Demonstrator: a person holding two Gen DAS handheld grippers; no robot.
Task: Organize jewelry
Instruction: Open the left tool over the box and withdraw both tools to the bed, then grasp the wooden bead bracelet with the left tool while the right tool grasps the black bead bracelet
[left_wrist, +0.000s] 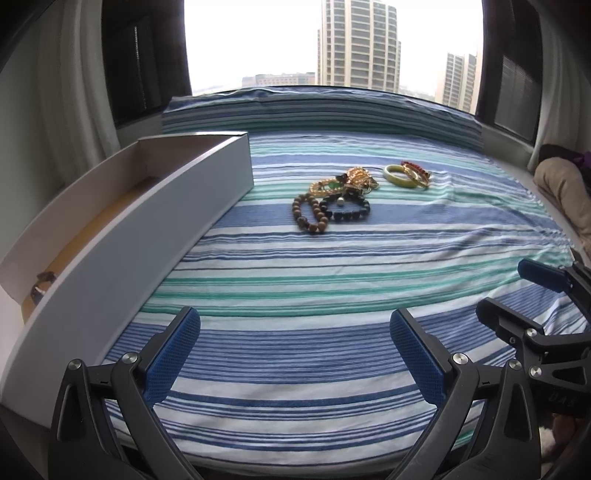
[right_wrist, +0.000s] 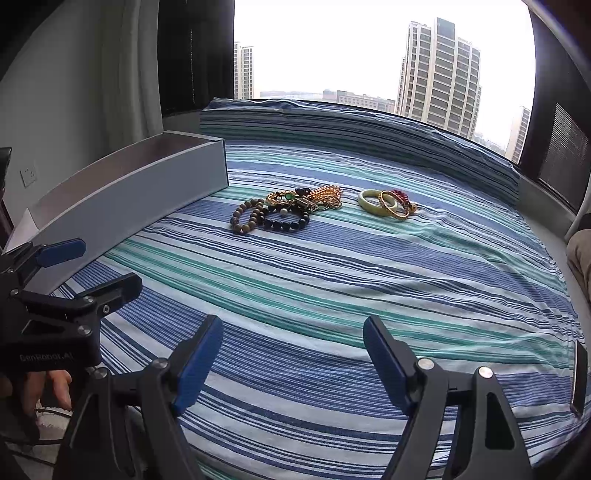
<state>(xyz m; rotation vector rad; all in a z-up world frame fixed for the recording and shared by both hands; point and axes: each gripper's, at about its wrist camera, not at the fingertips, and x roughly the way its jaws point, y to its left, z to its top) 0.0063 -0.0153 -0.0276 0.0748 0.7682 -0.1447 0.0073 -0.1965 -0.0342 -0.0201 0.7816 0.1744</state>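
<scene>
Only one legible text: "GenRobot.AI", pale lettering on the black body of the left gripper, seen at left edge of right wrist view, just above the person's fingers. In left wrist view, the right gripper carries faint embossed chars on its dark housing, approx. "UAS", too dim to confirm. No other labels, nos. or signs readable.

Black claws with blue textured pads, silver screws.
</scene>
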